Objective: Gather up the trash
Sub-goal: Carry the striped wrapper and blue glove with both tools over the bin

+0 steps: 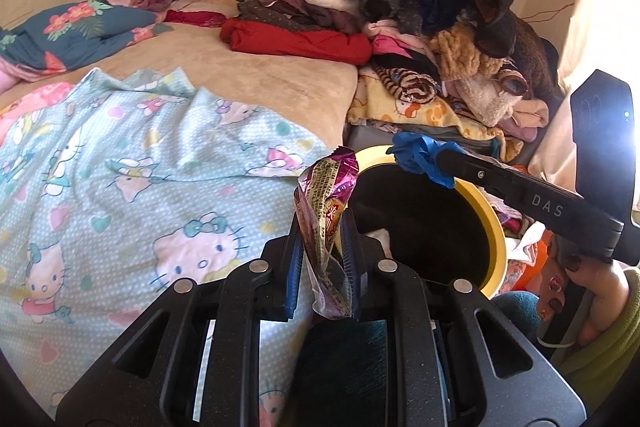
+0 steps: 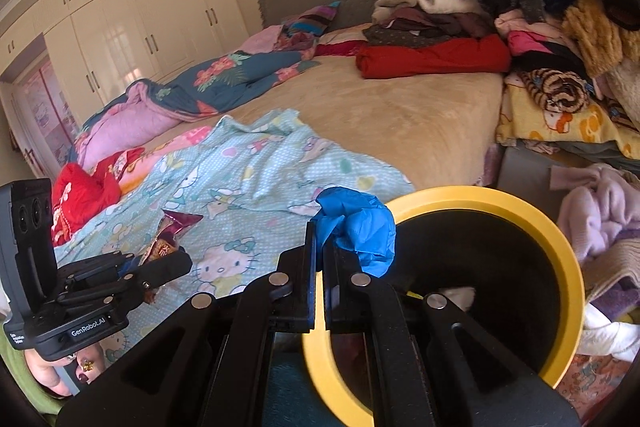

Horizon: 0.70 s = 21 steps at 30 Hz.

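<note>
My left gripper (image 1: 322, 227) is shut on a purple and gold snack wrapper (image 1: 326, 211), held upright beside the left rim of the yellow-rimmed black bin (image 1: 498, 227). My right gripper (image 2: 319, 227) is shut on a crumpled blue glove (image 2: 356, 223), held over the bin's left rim (image 2: 568, 247). In the left wrist view the right gripper (image 1: 404, 151) reaches in from the right with the glove (image 1: 420, 155) above the bin. In the right wrist view the left gripper (image 2: 176, 259) with the wrapper (image 2: 168, 235) is at the lower left. Something white lies inside the bin (image 2: 460, 297).
A bed with a tan blanket (image 1: 240, 67) and a Hello Kitty sheet (image 1: 140, 167) fills the left. A tall heap of clothes (image 1: 420, 27) stands behind the bin. White wardrobes (image 2: 140, 27) line the far wall. Loose laundry (image 2: 600, 207) lies right of the bin.
</note>
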Motion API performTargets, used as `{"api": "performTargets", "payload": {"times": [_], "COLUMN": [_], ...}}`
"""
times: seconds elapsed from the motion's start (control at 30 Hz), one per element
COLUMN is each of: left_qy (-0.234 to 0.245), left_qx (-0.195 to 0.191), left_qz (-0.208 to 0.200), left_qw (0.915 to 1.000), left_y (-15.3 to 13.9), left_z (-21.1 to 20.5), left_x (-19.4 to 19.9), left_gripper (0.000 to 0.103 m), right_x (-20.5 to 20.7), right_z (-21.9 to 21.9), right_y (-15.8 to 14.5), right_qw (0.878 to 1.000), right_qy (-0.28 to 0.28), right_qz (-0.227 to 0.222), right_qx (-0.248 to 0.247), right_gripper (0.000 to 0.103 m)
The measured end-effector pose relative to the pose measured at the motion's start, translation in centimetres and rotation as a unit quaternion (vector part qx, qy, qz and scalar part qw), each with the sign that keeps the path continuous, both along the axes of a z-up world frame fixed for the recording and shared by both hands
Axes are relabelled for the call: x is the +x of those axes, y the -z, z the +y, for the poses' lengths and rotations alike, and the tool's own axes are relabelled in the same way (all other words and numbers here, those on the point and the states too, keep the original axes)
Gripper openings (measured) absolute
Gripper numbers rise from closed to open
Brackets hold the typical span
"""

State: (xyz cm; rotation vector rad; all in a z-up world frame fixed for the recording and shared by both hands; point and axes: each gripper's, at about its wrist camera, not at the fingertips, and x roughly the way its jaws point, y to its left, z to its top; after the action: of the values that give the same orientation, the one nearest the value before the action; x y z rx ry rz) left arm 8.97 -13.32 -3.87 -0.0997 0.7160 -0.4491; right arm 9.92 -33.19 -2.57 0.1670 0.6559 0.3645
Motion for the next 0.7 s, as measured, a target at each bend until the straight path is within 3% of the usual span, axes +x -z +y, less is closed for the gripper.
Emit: {"api": "performTargets", "payload": {"times": [0.7], "left_qy": [0.047], "left_qx": [0.008], "left_qz": [-0.013], "left_qw": [0.9988], "left_y": [-1.2], "left_z": [-5.2], "left_x": [1.1], "left_gripper": [0.013], "right_x": [-0.5], "right_z": [-5.7], "right_y": [0.7], "right_qw": [0.998], "right_qy": [0.046], "right_qz": [0.024], "right_qx": [-0.018], "right_gripper": [0.003]}}
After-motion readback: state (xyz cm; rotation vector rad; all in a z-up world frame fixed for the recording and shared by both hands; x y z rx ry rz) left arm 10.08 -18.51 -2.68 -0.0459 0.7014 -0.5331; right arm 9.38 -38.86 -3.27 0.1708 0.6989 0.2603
